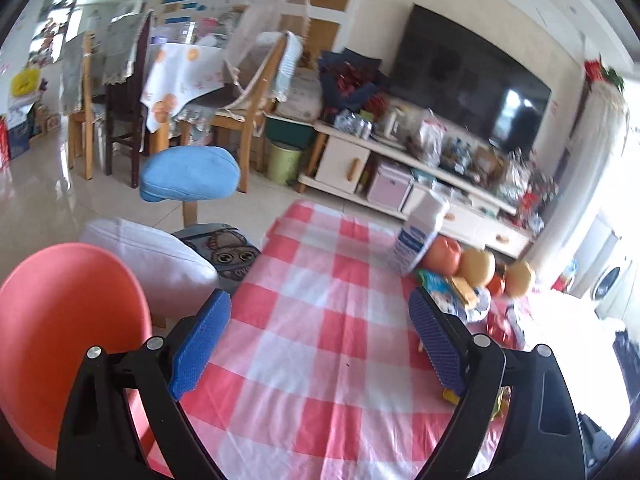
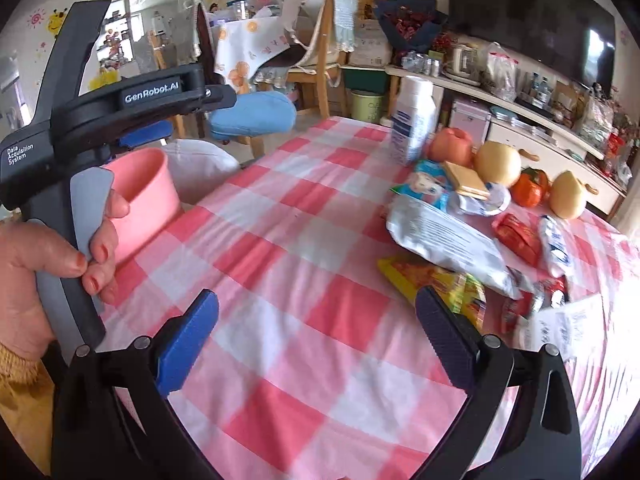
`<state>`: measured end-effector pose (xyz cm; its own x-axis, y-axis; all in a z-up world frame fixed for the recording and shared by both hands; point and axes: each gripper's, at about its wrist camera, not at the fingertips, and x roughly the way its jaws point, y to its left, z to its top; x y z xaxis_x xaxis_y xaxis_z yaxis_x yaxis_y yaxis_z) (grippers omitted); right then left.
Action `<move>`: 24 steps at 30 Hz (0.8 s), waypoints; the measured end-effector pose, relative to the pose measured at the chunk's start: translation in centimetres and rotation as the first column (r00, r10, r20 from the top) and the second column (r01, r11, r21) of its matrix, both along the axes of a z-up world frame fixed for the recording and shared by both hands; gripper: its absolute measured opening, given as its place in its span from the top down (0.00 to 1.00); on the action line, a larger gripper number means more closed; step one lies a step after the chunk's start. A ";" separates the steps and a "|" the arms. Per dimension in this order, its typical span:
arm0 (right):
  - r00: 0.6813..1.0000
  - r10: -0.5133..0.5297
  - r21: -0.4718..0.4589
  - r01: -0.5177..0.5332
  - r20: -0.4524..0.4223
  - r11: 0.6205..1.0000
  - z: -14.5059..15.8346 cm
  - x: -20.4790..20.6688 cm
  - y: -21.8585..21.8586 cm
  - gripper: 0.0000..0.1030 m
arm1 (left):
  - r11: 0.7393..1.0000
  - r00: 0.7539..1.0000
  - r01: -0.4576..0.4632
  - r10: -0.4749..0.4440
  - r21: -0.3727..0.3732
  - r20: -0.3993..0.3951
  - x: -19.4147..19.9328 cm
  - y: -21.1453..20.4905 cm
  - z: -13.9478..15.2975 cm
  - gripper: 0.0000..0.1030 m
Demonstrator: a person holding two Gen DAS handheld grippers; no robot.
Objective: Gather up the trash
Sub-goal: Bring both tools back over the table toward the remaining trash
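Trash lies on the right side of the red-and-white checked tablecloth (image 2: 304,240): a white crinkled bag (image 2: 444,240), a yellow wrapper (image 2: 436,284), a red wrapper (image 2: 516,236) and a cartoon-printed packet (image 2: 426,186). A pink bin (image 2: 144,200) stands at the table's left edge, and it also fills the left of the left wrist view (image 1: 68,340). My right gripper (image 2: 318,340) is open over bare cloth, with the yellow wrapper just beyond its right finger. My left gripper (image 1: 318,340) is open and holds nothing; the wrappers (image 1: 460,296) lie past its right finger.
A white-and-blue carton (image 2: 414,124) stands at the far side beside an apple (image 2: 450,146), pears (image 2: 498,162) and an orange (image 2: 528,188). A hand (image 2: 48,248) grips the left tool's handle. Chairs, a blue stool (image 1: 190,174) and a cluttered TV cabinet (image 1: 440,168) surround the table.
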<state>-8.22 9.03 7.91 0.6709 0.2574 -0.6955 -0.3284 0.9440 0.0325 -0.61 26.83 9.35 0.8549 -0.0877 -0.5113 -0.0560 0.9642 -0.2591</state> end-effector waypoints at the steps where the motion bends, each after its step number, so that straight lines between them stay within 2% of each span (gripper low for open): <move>1: 1.000 -0.023 0.002 0.023 -0.009 1.000 0.0 0.0 -0.6 0.04 | 1.000 1.000 0.005 -0.005 0.014 -0.011 0.2 -0.5 -0.3 0.13; 3: 0.999 -0.052 0.013 0.052 -0.007 0.999 -0.1 -0.1 -2.0 0.04 | 0.999 0.998 0.039 -0.038 0.023 -0.040 0.7 -1.4 -0.9 0.13; 8: 0.986 -0.146 0.017 0.145 0.085 0.989 1.1 -0.7 -6.1 0.04 | 0.994 0.992 0.105 -0.104 0.012 -0.072 1.2 -3.3 -1.5 0.13; 11: 0.974 -0.202 0.069 0.196 0.101 0.978 1.7 -0.3 -9.4 0.04 | 0.990 0.986 0.142 -0.143 -0.017 -0.091 1.5 -4.5 -2.0 0.13; 13: 0.965 -0.241 0.094 0.232 0.102 0.968 1.8 0.3 -12.0 0.04 | 0.987 0.980 0.163 -0.163 -0.008 -0.118 2.0 -5.6 -2.2 0.13; 18: 0.939 -0.344 0.179 0.333 0.032 0.926 1.2 2.6 -18.1 0.04 | 0.973 0.964 0.229 -0.227 -0.001 -0.136 3.0 -8.6 -1.6 0.13; 20: 0.928 -0.372 0.244 0.363 -0.008 0.899 1.1 4.0 -20.9 0.04 | 0.970 0.958 0.244 -0.237 0.020 -0.159 4.2 -10.2 -1.3 0.13; 22: 0.915 -0.403 0.260 0.396 -0.029 0.881 0.8 5.2 -22.7 0.04 | 0.960 0.946 0.277 -0.266 0.039 -0.183 5.9 -12.4 -1.0 0.13; 24: 0.906 -0.419 0.272 0.418 -0.057 0.867 0.4 6.7 -24.6 0.04 | 0.955 0.935 0.295 -0.283 0.028 -0.214 7.7 -14.1 -0.7 0.13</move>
